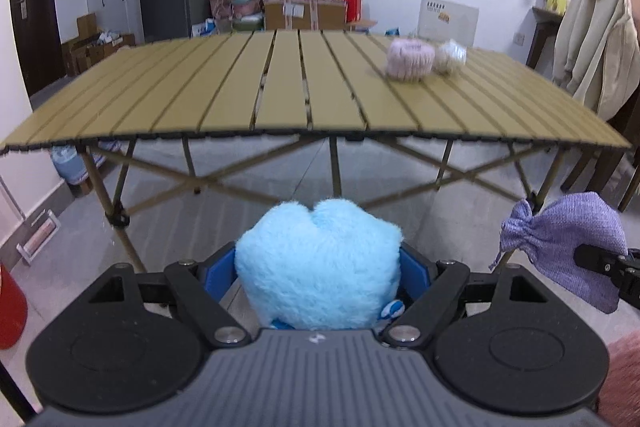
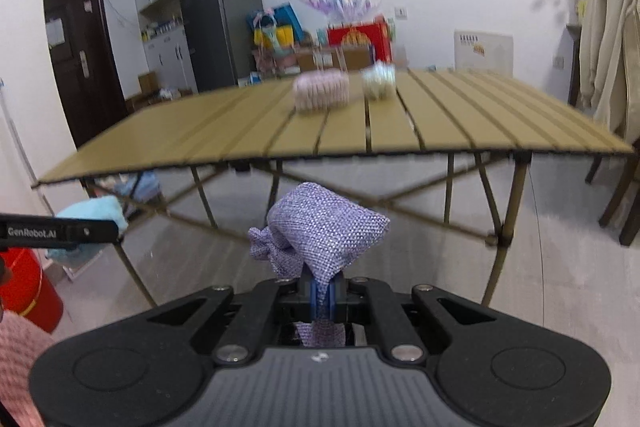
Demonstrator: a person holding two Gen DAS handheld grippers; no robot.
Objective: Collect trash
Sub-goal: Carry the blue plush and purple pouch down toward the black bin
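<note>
- Left gripper [image 1: 318,267] has its blue pads spread wide around a fluffy light-blue plush [image 1: 320,267], which fills the gap between them and sits at its 12 o'clock, carried in the air short of the table's near edge.
- Right gripper [image 2: 323,291] is pinched fully together on a corner of the purple drawstring pouch [image 2: 320,227]; the pouch stands up at 12 o'clock from the fingertips, its gathered neck drooping towards 9 o'clock.
- Progress, as I judge it: two items are in hand and off the slatted folding table [image 1: 280,95], but neither is yet dropped anywhere.
- What looks like a red bin [image 2: 24,287] shows at about 8 o'clock in the right wrist view, low on the floor; that seems the likely destination.
- Still left on the table: a pink knitted ring [image 1: 410,59] and a white knitted bundle [image 1: 450,57], just beside each other, far side, around 1 o'clock from the left gripper and well apart from both tools.
</note>
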